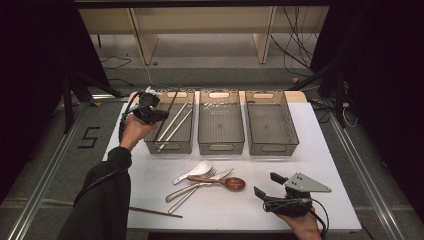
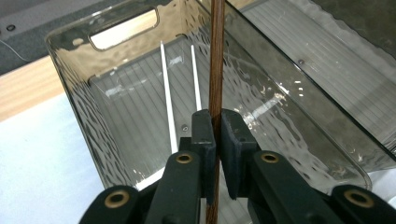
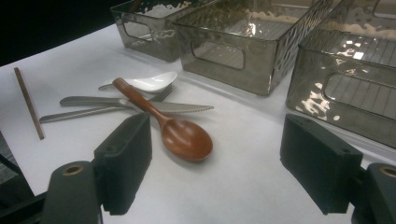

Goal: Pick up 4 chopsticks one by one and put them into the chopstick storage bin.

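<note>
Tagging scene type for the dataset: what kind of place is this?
Likely a lab recording station, not a kitchen: a white-covered table with three clear bins, loose cables on the floor, and handheld tongs by the cutlery.

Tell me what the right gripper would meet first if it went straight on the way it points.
Probably the wooden spoon: its bowl lies just ahead of the open right gripper, between the jaws' lines. The knife and the bins lie beyond it. Depth is hard to judge.
</note>
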